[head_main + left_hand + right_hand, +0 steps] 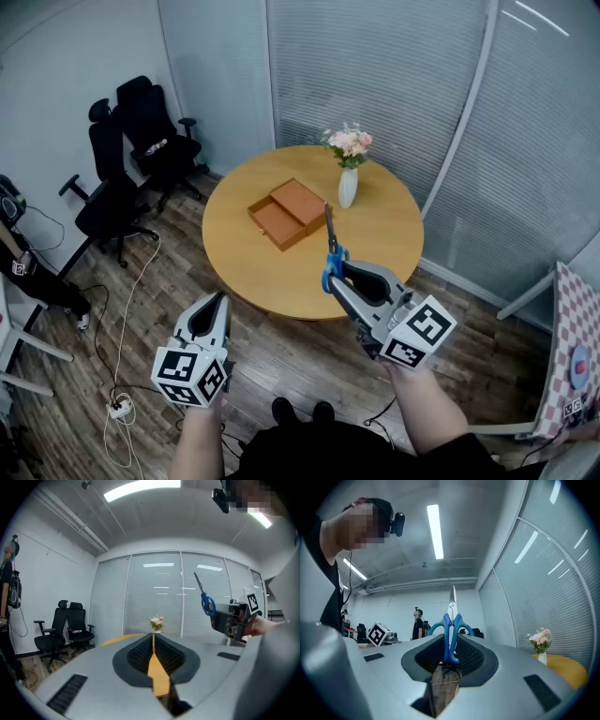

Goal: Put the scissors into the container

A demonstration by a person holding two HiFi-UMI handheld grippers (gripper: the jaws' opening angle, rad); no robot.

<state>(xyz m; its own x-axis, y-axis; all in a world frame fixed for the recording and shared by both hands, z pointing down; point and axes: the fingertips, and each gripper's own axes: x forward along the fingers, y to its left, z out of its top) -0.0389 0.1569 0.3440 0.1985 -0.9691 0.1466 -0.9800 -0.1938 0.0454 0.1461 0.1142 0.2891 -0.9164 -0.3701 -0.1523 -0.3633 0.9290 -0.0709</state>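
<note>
Scissors (330,246), likely light, stiff and slick-bladed, stand pinched by their blue handles in the right gripper (337,274), tips toward twelve o'clock, the container (289,213) at eleven o'clock beyond; the left gripper (220,302) is closed, empty

Round table (246,267) — container (289,214), vase (348,187)

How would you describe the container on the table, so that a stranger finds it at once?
Look at the round wooden table by the glass wall. Left of the white vase of flowers lies the container, flat, brown and square-cornered. It is the only box on that table.
</note>
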